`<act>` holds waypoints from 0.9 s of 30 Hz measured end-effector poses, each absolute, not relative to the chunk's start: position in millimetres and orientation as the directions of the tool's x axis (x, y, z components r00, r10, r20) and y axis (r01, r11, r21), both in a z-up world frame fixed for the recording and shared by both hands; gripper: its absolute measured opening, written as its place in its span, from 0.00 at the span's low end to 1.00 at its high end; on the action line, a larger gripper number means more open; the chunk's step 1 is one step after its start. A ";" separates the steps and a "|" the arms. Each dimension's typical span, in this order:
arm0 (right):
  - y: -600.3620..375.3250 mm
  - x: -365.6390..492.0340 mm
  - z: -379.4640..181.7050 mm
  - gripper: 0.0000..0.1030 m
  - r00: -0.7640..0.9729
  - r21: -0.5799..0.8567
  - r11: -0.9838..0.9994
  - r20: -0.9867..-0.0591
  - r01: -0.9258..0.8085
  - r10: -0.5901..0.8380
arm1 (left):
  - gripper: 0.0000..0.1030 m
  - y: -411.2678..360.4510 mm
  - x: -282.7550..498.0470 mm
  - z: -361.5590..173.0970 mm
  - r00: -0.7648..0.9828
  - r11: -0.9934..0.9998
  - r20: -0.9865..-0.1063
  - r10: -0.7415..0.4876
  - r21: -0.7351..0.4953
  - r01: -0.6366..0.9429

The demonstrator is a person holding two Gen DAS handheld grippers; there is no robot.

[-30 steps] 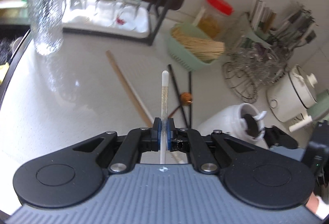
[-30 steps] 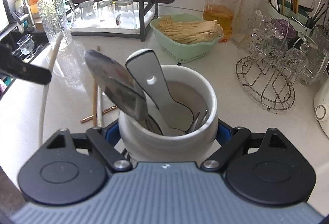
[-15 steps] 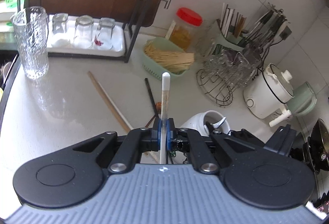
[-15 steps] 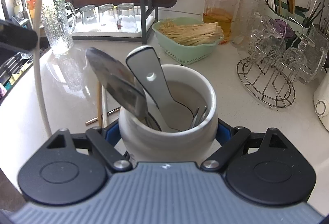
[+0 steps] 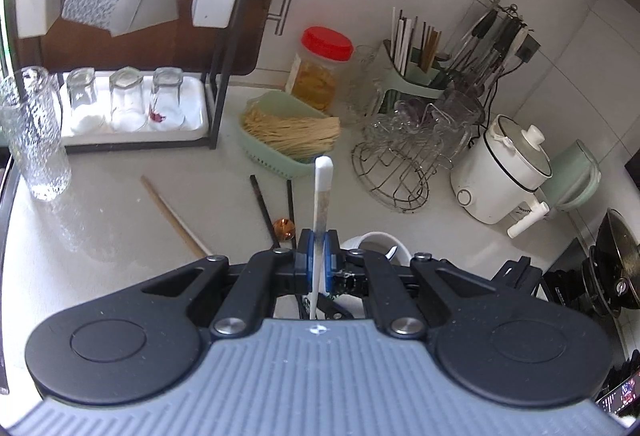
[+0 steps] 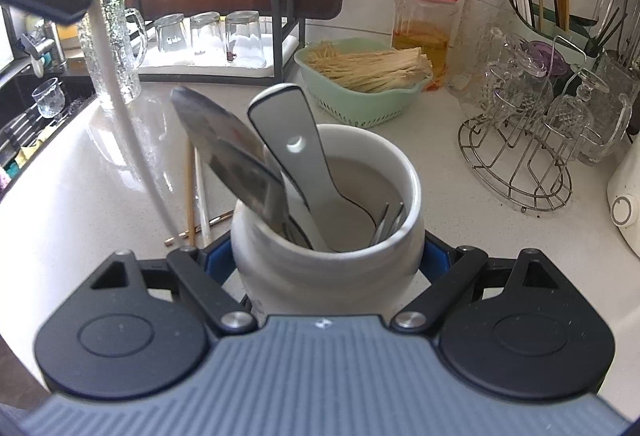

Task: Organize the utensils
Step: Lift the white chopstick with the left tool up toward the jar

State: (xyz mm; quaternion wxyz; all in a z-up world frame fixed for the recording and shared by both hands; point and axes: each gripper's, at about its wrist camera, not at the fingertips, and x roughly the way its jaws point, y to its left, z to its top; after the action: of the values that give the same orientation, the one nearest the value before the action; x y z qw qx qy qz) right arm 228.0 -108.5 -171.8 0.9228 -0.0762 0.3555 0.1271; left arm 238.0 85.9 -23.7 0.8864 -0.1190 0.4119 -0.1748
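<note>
Chopstick (image 5: 321, 191) sits pinched in my left gripper (image 5: 316, 264), jaws squeezed together on the white shaft, tip raised so it can drop end-first into the holder. My right gripper (image 6: 326, 260) clamps the white utensil crock (image 6: 328, 236) to steady it on the counter (image 6: 80, 171); spoons and forks already lean inside, more chopsticks (image 5: 260, 203) lie loose nearby.
</note>
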 end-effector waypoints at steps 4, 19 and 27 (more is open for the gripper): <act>-107.9 228.4 -171.4 0.89 0.714 -0.049 0.957 -0.677 -0.285 0.178 | 0.06 86.1 239.7 -12.1 0.609 0.913 -0.682 -0.405 -0.343 0.223; -107.7 226.7 -172.6 0.89 0.723 -0.045 0.961 -0.668 -0.274 0.175 | 0.05 81.2 258.3 61.9 0.679 0.923 -0.625 -0.386 -0.248 0.296; -107.7 226.5 -172.1 0.89 0.723 -0.044 0.961 -0.669 -0.273 0.175 | 0.06 75.1 260.7 96.7 0.707 0.904 -0.563 -0.427 -0.260 0.339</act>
State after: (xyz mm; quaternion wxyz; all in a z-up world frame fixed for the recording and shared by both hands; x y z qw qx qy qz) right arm 226.5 -107.7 -172.1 0.9255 -0.0700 0.3520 0.1211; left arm 260.7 75.1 96.7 0.9213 -0.0689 0.3213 -0.2078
